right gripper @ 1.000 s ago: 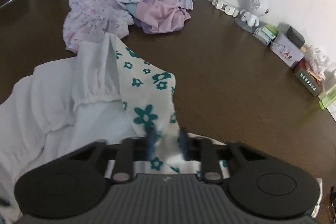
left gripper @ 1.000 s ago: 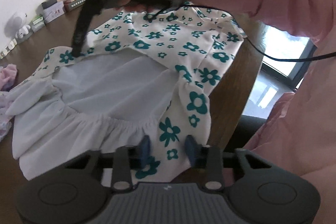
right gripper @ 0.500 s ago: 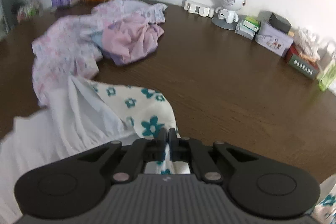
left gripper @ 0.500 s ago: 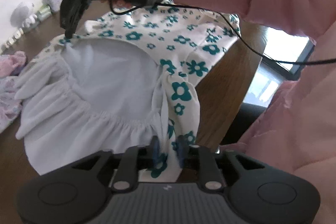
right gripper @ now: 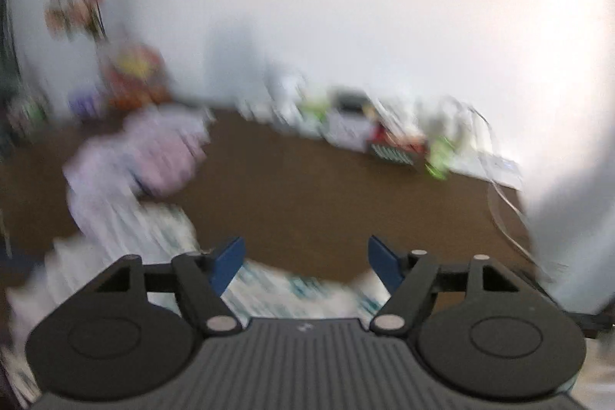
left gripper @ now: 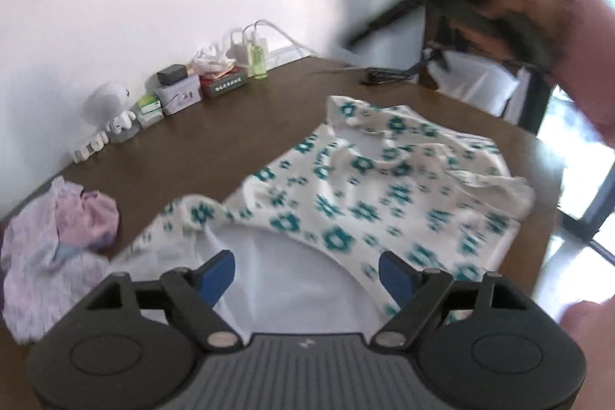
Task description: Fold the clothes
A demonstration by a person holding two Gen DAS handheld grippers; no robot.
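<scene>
Left wrist view: left tool [left gripper: 306,273] spread wide, empty, over the floral garment [left gripper: 369,202] lying flat at the table [left gripper: 230,141] near edge. Right tool [right gripper: 303,262] also spread, empty. Red box [left gripper: 225,85] label unreadable; right view blurred.

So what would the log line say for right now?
left hand-held gripper: open, empty | right hand-held gripper: open, empty | floral garment: folded over on table, released | right view: blurred
</scene>
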